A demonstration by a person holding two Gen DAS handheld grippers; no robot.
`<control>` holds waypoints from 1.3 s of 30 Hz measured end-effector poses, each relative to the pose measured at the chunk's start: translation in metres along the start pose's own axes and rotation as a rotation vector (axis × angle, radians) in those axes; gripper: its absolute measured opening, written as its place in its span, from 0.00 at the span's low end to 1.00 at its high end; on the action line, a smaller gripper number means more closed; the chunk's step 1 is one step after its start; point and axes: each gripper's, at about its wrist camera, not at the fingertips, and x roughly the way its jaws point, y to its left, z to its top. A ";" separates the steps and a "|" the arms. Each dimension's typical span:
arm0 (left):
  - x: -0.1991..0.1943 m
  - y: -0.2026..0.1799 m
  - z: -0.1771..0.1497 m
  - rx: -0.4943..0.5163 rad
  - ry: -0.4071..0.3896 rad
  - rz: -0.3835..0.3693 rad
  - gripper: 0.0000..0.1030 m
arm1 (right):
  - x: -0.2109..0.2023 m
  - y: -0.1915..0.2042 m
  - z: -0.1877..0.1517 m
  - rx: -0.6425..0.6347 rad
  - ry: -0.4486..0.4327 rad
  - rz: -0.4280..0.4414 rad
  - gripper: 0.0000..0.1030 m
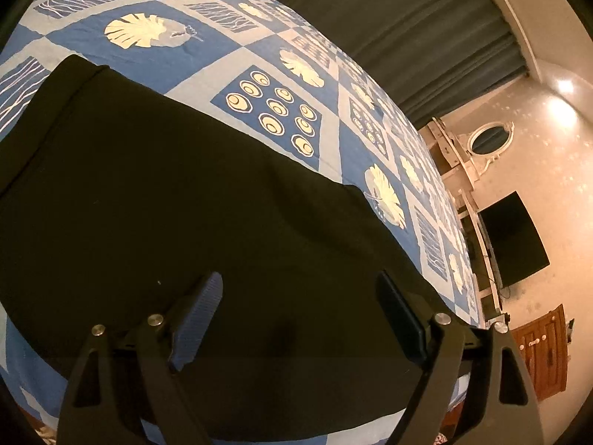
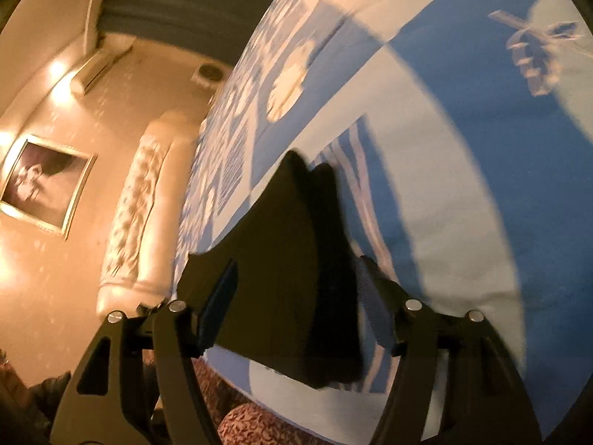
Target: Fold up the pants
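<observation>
Black pants [image 1: 155,193] lie flat on the blue patterned bedspread [image 1: 259,55]. My left gripper [image 1: 296,319] hovers over the near part of the pants with its jaws wide open and nothing between them. In the right wrist view a bunched end of the pants [image 2: 292,259] lies near the bed's edge. My right gripper [image 2: 296,304] is open, with its fingers on either side of that bunched cloth. The view is blurred, so contact is unclear.
The bedspread [image 2: 444,185] covers a wide bed. A dark curtain [image 1: 407,37], a wall TV [image 1: 515,241] and a wooden cabinet [image 1: 541,352] stand past the bed. A padded headboard [image 2: 137,215], a framed picture [image 2: 44,181] and patterned fabric [image 2: 252,422] show in the right wrist view.
</observation>
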 end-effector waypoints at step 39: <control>-0.070 0.071 0.017 -0.031 0.000 -0.054 0.82 | 0.050 0.143 -0.011 -0.067 -0.009 -0.258 0.15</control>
